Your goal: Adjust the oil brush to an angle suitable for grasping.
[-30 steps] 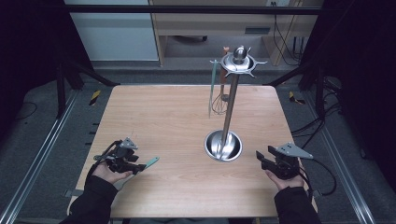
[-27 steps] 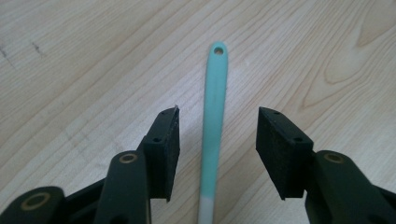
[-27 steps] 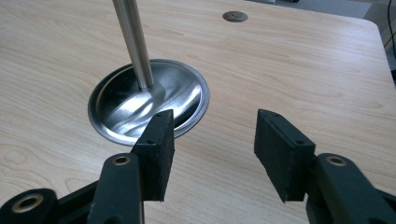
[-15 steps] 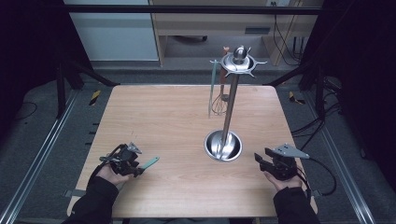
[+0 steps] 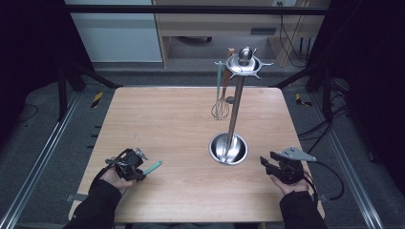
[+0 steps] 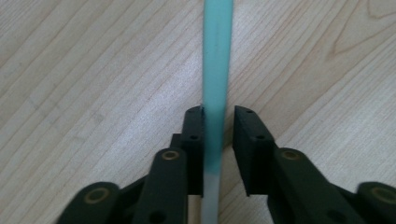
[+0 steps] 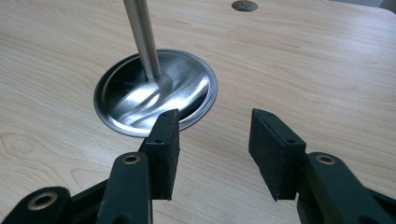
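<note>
while the left gripper [image 5: 138, 166] sits at the near left of the wooden table [image 5: 167, 124], its jaws have just been closing around a teal utensil handle [image 6: 216, 79]; one jaw touches the handle, the other stands just apart from it. the handle lies flat, pointing right toward the steel utensil stand [image 5: 229, 149]. a whisk [image 5: 220, 108] hangs from the stand's top ring. at the near right, the right gripper [image 7: 215, 144] rests with jaws apart and nothing between them, just beside the stand's round base.
</note>
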A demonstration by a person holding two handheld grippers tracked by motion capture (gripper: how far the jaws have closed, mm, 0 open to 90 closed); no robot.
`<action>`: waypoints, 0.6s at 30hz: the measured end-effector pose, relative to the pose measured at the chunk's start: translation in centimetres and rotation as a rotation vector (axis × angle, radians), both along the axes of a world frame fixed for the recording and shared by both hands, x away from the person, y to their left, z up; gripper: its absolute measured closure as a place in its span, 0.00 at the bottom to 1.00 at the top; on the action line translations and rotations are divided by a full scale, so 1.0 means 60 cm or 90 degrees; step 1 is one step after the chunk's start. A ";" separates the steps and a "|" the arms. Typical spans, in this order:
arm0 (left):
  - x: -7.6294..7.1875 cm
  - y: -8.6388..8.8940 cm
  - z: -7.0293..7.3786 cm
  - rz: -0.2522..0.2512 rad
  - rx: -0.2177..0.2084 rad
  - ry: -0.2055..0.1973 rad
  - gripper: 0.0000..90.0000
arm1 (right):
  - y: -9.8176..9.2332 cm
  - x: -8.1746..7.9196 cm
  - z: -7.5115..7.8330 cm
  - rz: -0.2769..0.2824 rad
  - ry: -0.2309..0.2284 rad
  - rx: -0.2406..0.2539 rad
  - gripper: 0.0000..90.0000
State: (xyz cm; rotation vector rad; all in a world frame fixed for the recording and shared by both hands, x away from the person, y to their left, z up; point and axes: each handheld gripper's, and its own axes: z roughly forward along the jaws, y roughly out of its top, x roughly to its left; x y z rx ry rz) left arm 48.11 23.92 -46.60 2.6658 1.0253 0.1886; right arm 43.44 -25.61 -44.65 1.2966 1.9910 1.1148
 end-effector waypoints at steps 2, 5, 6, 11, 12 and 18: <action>0.002 0.000 0.000 0.003 -0.002 0.008 0.88 | 0.000 0.001 0.000 0.001 0.000 -0.001 0.59; 0.001 -0.003 0.001 -0.002 0.009 0.007 0.89 | 0.001 0.001 -0.001 0.001 0.003 -0.002 0.59; 0.001 -0.004 0.001 -0.001 0.011 0.006 0.89 | 0.000 0.001 -0.001 0.001 0.003 -0.002 0.59; 0.003 -0.003 0.001 -0.003 0.008 0.011 0.90 | 0.001 0.001 -0.001 0.004 0.006 0.001 0.59; 0.003 -0.002 0.001 -0.005 0.009 0.008 0.90 | 0.001 0.001 -0.001 0.004 0.007 0.000 0.59; 0.000 -0.003 0.005 -0.005 -0.004 0.004 0.90 | 0.000 0.002 -0.001 0.003 0.005 0.000 0.60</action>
